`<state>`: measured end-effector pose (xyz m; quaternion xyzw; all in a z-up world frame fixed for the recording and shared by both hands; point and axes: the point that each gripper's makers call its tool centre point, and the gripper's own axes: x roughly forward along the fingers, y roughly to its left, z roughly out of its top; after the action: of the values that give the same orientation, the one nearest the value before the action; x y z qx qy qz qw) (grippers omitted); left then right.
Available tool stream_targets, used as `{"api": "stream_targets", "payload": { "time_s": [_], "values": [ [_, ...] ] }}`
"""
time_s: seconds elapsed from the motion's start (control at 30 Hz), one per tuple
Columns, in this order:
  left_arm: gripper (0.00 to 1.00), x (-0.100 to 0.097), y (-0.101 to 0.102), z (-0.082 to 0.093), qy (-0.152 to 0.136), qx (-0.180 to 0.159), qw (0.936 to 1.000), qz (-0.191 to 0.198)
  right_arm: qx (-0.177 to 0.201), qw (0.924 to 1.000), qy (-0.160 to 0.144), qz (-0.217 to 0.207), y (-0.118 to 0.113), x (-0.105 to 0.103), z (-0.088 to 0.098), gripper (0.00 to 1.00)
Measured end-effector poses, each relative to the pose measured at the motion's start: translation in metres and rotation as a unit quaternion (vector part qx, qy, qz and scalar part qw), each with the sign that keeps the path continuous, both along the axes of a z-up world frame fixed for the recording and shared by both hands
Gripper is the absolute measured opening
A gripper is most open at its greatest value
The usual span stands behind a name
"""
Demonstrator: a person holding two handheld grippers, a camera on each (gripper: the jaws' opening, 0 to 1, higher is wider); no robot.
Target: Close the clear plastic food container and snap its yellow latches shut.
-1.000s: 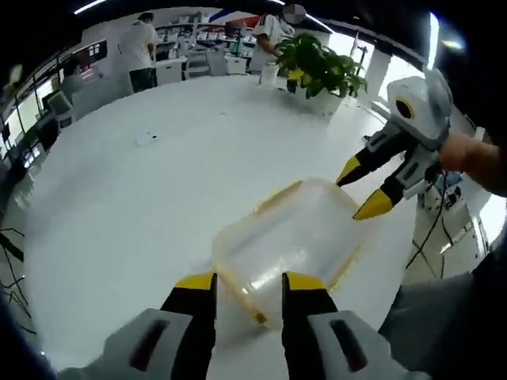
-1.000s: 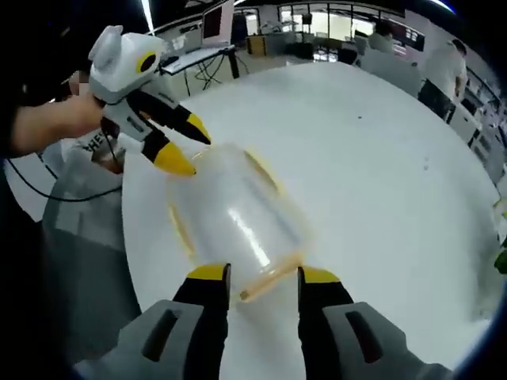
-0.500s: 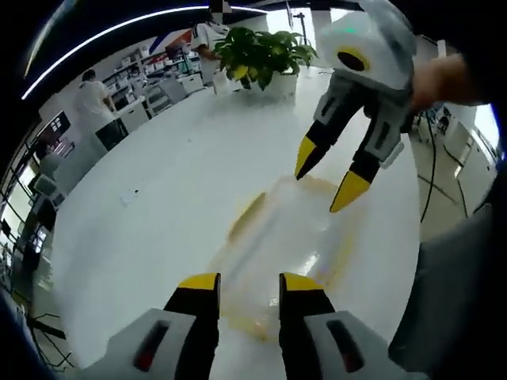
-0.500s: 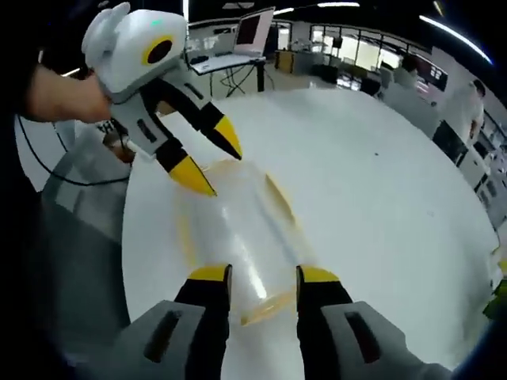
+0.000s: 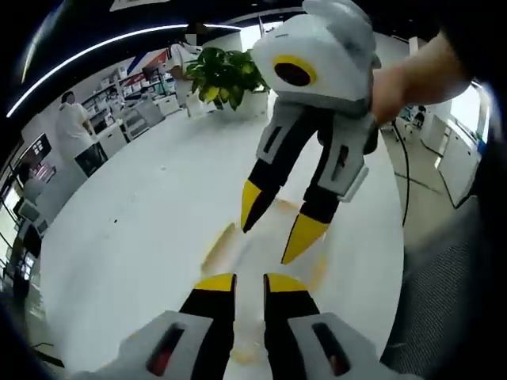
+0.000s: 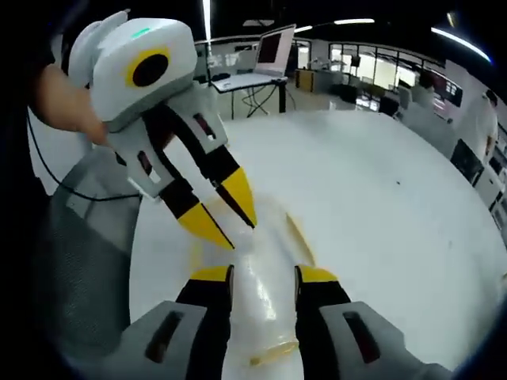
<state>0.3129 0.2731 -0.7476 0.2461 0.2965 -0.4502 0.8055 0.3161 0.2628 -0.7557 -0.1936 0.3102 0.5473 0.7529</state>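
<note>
Jaws parted, the left gripper (image 5: pixel 248 283) straddles one end of the clear plastic food container (image 5: pixel 261 253), which lies flat on the white table (image 5: pixel 150 214) near its edge. The right gripper (image 5: pixel 273 228), also spread and gripping nothing, points down at the container's opposite end, held by a hand (image 5: pixel 412 75). Yellow latches (image 5: pixel 218 245) run along the container's sides. In the right gripper view the right gripper (image 6: pixel 263 275) brackets the container (image 6: pixel 257 277) while the left gripper (image 6: pixel 224 218) hangs over its far end. Beyond the container, a potted plant (image 5: pixel 222 75) stands at the table's far side, and a person (image 5: pixel 73 127) waits among desks past it.
</note>
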Motion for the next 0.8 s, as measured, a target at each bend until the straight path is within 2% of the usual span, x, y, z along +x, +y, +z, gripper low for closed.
{"api": "stream_targets", "payload": {
  "time_s": [0.2,0.5,0.8],
  "values": [
    [0.09,-0.008,-0.004,-0.003,-0.003,0.007,0.9997,-0.021,-0.011,0.9998,-0.012,0.01,0.004,0.004,-0.001,0.28],
    [0.12,-0.016,-0.008,-0.003,0.002,0.003,0.9995,-0.03,-0.008,0.9999,-0.008,0.009,0.004,0.008,0.001,0.27],
    [0.17,-0.031,-0.011,-0.007,0.002,0.018,0.9985,-0.051,-0.014,0.9992,-0.014,0.035,0.008,0.008,0.002,0.26]
  ]
}}
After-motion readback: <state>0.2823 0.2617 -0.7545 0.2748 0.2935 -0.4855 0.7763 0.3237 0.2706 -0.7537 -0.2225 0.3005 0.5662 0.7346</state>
